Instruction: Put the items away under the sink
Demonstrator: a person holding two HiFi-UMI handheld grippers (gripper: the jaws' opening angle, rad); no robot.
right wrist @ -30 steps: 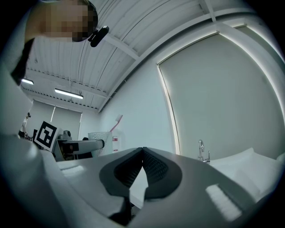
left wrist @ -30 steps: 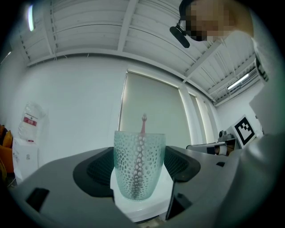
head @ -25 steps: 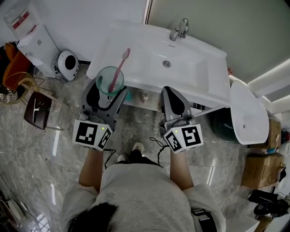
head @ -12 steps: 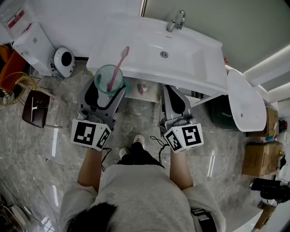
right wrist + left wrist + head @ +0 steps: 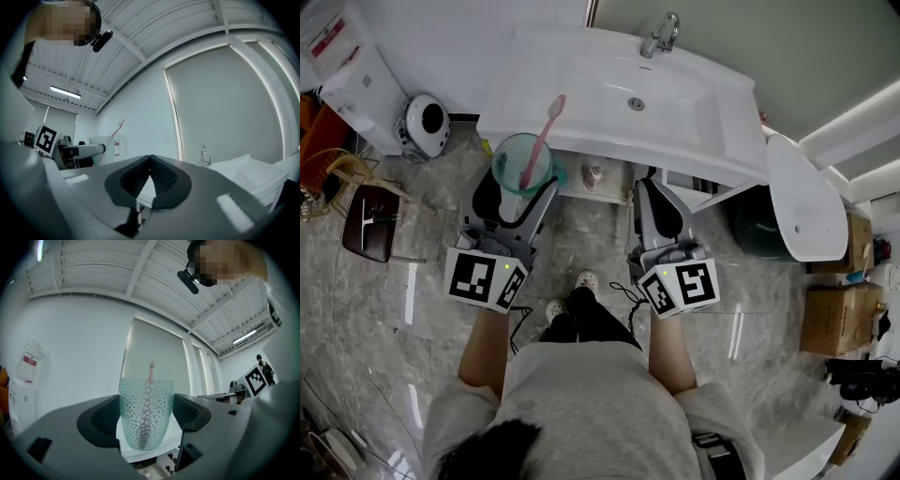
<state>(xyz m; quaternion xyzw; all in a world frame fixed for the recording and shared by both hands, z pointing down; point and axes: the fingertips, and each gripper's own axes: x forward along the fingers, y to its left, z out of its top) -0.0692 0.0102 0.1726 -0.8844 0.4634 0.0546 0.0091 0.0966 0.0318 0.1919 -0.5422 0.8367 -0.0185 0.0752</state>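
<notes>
Green cup (image 5: 521, 161), pink toothbrush (image 5: 546, 131) standing in it, is clamped in the left tool (image 5: 521, 192) at ten o'clock, just before the sink (image 5: 694, 122) edge. Right tool (image 5: 150, 164), at two o'clock, is pressed together, empty. Lowering should keep the cup upright so the toothbrush clears that edge.

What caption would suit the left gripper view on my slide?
Left gripper shut on a green cup holding a pink toothbrush, against a white wall.
</notes>
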